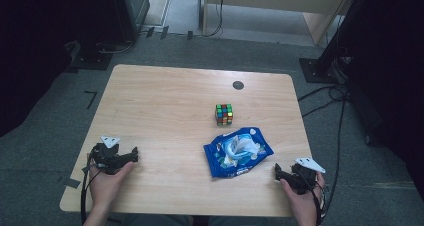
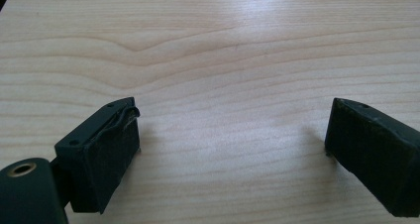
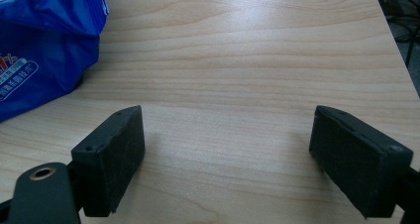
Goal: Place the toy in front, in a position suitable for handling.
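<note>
So the blue snack bag (image 1: 238, 152) is lying torn open on the wooden table (image 1: 165, 111), right of centre; the right gripper (image 1: 278, 173) sits near its lower right corner, jaws spread wide with nothing between them; bag's just off to its left, not touching. Left gripper (image 1: 134, 155) rests well apart at the table's left edge, also gaping and empty; a puzzle cube (image 1: 224, 114) stands just behind the bag.

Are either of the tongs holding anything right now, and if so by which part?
Nothing is held. The left tongs and right tongs both stand open over bare table. The blue bag and cube lie untouched.
</note>
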`<state>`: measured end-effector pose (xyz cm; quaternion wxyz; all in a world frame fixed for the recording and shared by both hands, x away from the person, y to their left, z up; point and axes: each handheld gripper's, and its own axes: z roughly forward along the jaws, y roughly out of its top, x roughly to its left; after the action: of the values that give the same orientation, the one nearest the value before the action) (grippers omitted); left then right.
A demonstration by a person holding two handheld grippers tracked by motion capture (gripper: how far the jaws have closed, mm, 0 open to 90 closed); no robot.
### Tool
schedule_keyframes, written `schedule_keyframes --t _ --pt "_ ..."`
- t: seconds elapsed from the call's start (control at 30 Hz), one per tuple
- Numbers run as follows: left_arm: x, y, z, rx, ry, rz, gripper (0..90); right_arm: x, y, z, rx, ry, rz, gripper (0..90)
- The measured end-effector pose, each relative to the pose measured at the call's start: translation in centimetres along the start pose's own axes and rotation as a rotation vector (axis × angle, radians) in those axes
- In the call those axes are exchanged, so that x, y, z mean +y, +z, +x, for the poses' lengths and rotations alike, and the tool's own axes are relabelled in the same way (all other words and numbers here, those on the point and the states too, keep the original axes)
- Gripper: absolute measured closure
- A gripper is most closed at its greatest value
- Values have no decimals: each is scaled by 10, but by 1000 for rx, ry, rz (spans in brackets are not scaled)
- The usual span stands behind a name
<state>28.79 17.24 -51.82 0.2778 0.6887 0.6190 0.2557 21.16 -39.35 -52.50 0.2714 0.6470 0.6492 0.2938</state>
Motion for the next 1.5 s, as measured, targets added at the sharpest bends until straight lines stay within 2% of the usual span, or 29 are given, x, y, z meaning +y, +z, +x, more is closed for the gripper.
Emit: schedule_keyframes --t 0.1,0.17,0.2,0.27,0.3,0.37,0.4,0.43,0.47,0.5,0.57,0.6,0.63,0.67,0.7,0.73,0.77,0.8,0.87,0.97,1.0,1.1,1.13,1.17,1.2,1.23,1.27,1.4,1.5 --pt "-2 -3 0 6 -5 7 71 0 0 1 16 -16 0 140" --pt "-2 -7 -2 -7 12 32 123 0 0 1 16 -14 1 142" --pt "-3 -10 -5 -6 24 28 123 0 0 1 16 -11 -1 149" --pt "-5 -17 -20 -37 39 1 129 2 -2 0 59 16 -5 211" --pt "-5 -17 -20 -37 39 1 130 2 -2 0 59 16 -5 211" --pt "-8 -27 -52 -90 105 -28 134 6 -5 2 81 13 -20 242" --pt "-8 -27 -52 -90 105 -28 136 9 -7 4 85 6 -27 251" --pt "-10 -33 -72 -141 137 -40 137 13 -8 5 90 0 -39 269" --pt "-11 -35 -84 -168 160 -45 138 15 -10 7 95 -3 -51 287" --pt "-11 -35 -84 -168 160 -45 139 19 -11 8 96 -11 -69 299" --pt "-14 -41 -111 -242 208 -51 140 23 -13 9 102 -14 -86 313" --pt "-17 -45 -134 -301 258 -53 142 30 -15 11 118 -15 -105 343" --pt "-17 -45 -134 -301 258 -53 144 33 -15 12 128 -10 -108 350" --pt "-19 -46 -153 -356 293 -49 147 35 -15 13 133 -11 -113 361" --pt "-20 -47 -162 -386 310 -45 148 38 -15 14 142 -11 -120 377" --pt "-20 -47 -162 -386 310 -45 150 41 -16 16 156 -4 -125 403" --pt "-22 -47 -179 -443 325 -45 158 44 -16 17 183 -1 -132 423" --pt "-22 -47 -179 -443 325 -45 159 44 -16 17 183 -1 -132 423" --pt "-24 -47 -201 -493 368 -37 163 52 -16 23 221 -8 -150 439" --pt "-26 -45 -212 -512 402 -44 224 56 -14 27 249 -5 -145 438" --pt "-26 -41 -221 -525 432 -35 248 57 -7 34 279 -8 -113 434" --pt "-25 -37 -225 -530 448 -25 267 57 -1 39 288 -19 -98 466" --pt "-24 -33 -227 -525 452 -16 320 54 3 43 287 -18 -77 561" --pt "-24 -32 -228 -525 451 -8 320 54 3 43 287 -18 -77 561" --pt "-23 -30 -227 -538 455 -3 330 53 4 44 291 -15 -70 613" --pt "-22 -30 -227 -538 458 -6 388 50 6 46 293 5 -67 722" --pt "-22 -30 -226 -539 460 -11 388 50 6 46 293 5 -67 722" --pt "-22 -29 -220 -552 463 -5 461 51 1 47 325 33 -79 894" --pt "-21 -29 -216 -552 467 -6 539 48 0 51 336 44 -81 900"
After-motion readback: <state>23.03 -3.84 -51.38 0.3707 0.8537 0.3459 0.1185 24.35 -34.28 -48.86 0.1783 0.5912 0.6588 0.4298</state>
